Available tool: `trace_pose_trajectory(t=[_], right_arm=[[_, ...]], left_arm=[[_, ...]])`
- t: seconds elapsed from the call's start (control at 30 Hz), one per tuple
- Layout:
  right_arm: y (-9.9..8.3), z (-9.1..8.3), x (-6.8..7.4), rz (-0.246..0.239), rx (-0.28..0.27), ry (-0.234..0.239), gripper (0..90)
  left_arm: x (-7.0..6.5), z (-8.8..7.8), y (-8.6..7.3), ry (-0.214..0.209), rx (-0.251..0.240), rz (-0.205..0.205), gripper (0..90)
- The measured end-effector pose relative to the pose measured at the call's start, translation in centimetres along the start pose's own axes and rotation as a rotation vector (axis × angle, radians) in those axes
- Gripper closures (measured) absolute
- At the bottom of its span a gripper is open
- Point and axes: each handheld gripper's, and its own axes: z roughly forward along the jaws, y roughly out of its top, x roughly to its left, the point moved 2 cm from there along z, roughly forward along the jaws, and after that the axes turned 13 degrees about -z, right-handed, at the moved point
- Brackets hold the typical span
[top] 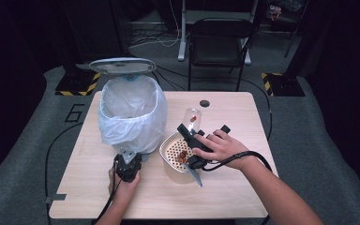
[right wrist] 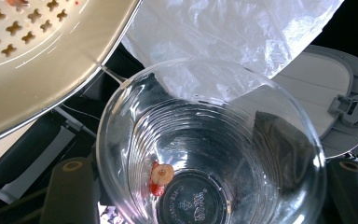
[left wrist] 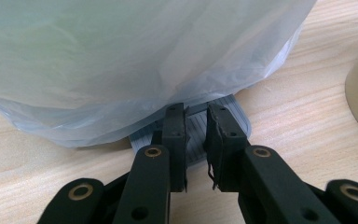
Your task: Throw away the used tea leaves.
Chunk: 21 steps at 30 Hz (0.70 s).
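A: Logging the left side first. I am seeing the left gripper (top: 129, 161) resting at the foot of the bin (top: 132, 112), which is lined with a white bag (left wrist: 135, 56) and has its lid (top: 122, 65) standing up. In the left gripper view the jaws are drawn nearly together, pressing down on the grey pedal (left wrist: 196, 133) with nothing clamped between them.

B: And the right?

A: I am watching the right gripper (top: 191, 133) grasping a clear plastic cup (right wrist: 209, 144) round its body, holding it tipped over the perforated strainer bowl (top: 176, 152). The bowl is sitting on the table (top: 243, 117) just beside the bin. A reddish scrap with a pale round piece (right wrist: 161, 176) is clinging to the cup wall near the base.

B: Anything in the strainer?

A: I am making out brownish bits (top: 183, 154) in it, probably food scraps, though the high view is too coarse to be sure.
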Motion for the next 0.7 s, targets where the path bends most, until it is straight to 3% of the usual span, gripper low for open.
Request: trace_pose_trajectory(t=[0.07,0.1,0.2,0.27,0.33,0.43,0.47,0.63,0.7], right_arm=[[-0.01,0.02,0.01,0.000,0.002,-0.005,32.4],[-0.25,0.13,-0.28,-0.052,-0.009,0.002,32.4],[-0.36,0.16,-0.44,-0.060,-0.013,0.000,32.3],[-0.40,0.13,-0.50,-0.053,-0.013,-0.001,32.2],[-0.15,0.03,-0.21,0.018,-0.003,-0.018,32.2],[-0.21,0.02,-0.27,-0.006,-0.006,-0.012,32.2],[-0.38,0.09,-0.57,-0.052,-0.022,-0.007,32.2],[-0.31,0.07,-0.66,-0.058,-0.024,-0.009,32.2],[-0.02,-0.02,-0.35,0.006,-0.007,-0.021,32.2]], left_arm=[[0.00,0.00,0.00,0.000,0.000,0.000,77.8],[0.01,0.00,0.00,0.000,0.000,0.000,77.9],[-0.02,0.02,0.01,-0.001,-0.002,-0.006,77.8],[0.00,-0.01,0.01,0.000,0.001,-0.001,77.8],[-0.03,0.01,0.00,-0.001,-0.002,-0.006,77.8],[0.00,-0.01,0.01,0.000,0.002,-0.001,77.8],[0.00,-0.01,0.01,0.000,0.001,-0.001,77.8],[0.02,0.00,0.02,0.003,-0.001,0.002,77.8],[-0.01,0.00,0.00,0.000,0.000,-0.001,77.8]])
